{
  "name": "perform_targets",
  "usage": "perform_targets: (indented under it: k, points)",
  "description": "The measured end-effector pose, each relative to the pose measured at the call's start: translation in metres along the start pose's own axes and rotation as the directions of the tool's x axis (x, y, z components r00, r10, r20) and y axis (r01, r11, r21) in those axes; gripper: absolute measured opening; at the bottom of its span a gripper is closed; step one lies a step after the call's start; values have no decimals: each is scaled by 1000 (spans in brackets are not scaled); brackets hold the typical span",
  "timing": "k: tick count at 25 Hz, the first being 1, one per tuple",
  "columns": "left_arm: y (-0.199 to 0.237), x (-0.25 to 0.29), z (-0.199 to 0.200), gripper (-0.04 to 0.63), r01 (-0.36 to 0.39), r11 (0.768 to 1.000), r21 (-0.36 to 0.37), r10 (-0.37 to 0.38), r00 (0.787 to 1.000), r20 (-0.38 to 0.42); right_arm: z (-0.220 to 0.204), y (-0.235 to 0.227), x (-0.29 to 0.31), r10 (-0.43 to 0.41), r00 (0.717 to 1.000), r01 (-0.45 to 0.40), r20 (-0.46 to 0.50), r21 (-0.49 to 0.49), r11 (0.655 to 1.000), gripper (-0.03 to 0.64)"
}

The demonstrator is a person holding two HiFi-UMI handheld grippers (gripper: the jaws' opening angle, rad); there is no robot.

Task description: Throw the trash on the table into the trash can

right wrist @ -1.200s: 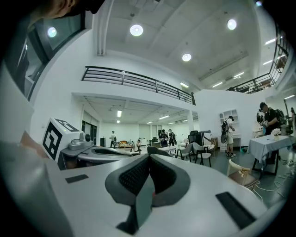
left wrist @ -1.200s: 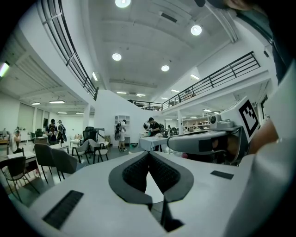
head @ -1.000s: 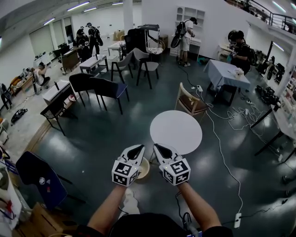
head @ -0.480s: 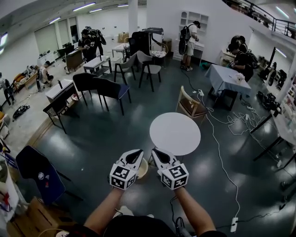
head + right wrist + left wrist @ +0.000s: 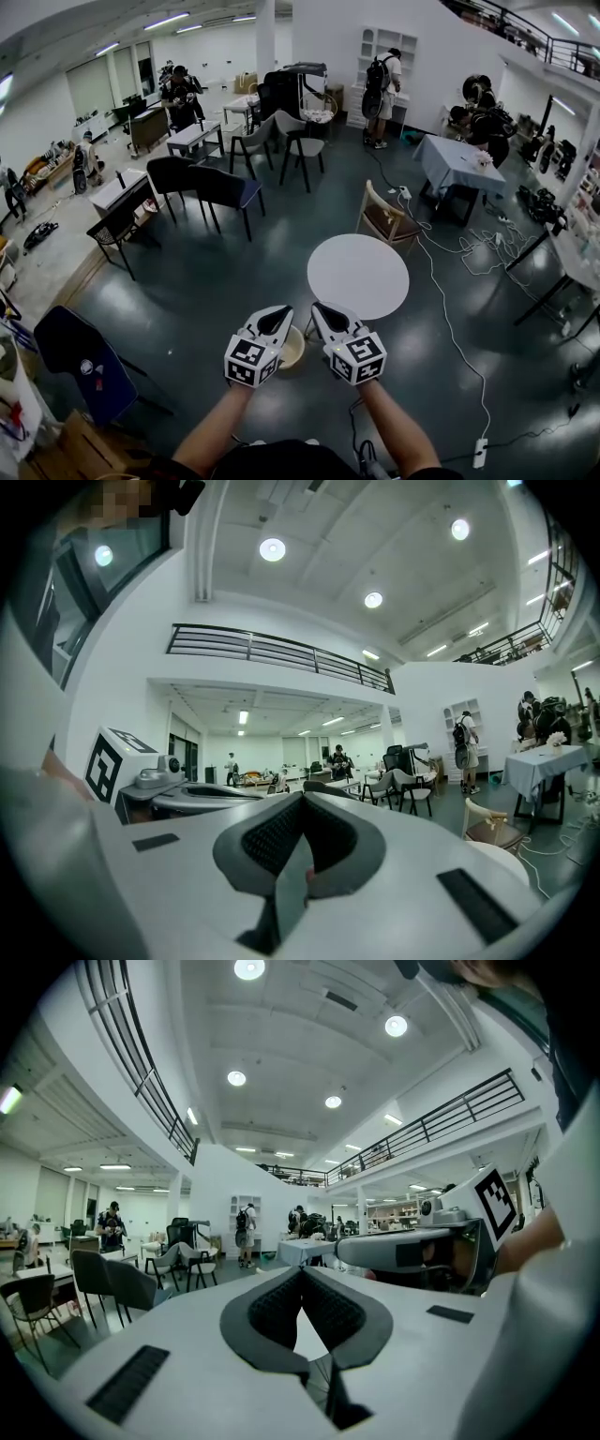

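The round white table (image 5: 357, 274) stands just ahead of me, and its top shows only plain white. A small beige trash can (image 5: 293, 347) sits on the floor at the table's near left edge, partly hidden behind my grippers. My left gripper (image 5: 277, 316) and right gripper (image 5: 322, 313) are held side by side above the can, both shut with nothing between the fingers. In the left gripper view the jaws (image 5: 302, 1275) meet tip to tip, and the right gripper (image 5: 412, 1251) shows beside them. The right gripper view shows its jaws (image 5: 302, 799) closed as well.
A wooden chair (image 5: 386, 213) stands behind the table. Dark chairs (image 5: 223, 182) and desks fill the left. A cloth-covered table (image 5: 457, 157) stands far right. White cables (image 5: 450, 309) and a power strip (image 5: 480, 452) lie on the floor at the right. Several people work farther back.
Both grippers stay shut and side by side, sitting a little lower in the view. The head view has drifted slightly, and the foot seen below the arms has left the frame.
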State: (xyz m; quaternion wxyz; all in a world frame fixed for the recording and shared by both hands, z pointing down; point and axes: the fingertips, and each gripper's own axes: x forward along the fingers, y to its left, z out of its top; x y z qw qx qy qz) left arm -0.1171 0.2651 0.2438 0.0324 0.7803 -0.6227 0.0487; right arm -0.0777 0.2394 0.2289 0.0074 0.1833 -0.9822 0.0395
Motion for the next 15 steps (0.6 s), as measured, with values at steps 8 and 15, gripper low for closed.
perform_targets:
  k: [8, 15]
  points:
    - [13, -23, 6, 15, 15, 1000, 3, -15, 1000, 11, 12, 20, 10, -21, 1000, 22, 5, -9, 1000, 18]
    - [20, -39, 12, 15, 18, 1000, -1, -18, 1000, 15, 20, 41, 16, -19, 1000, 19, 0, -29, 999, 18]
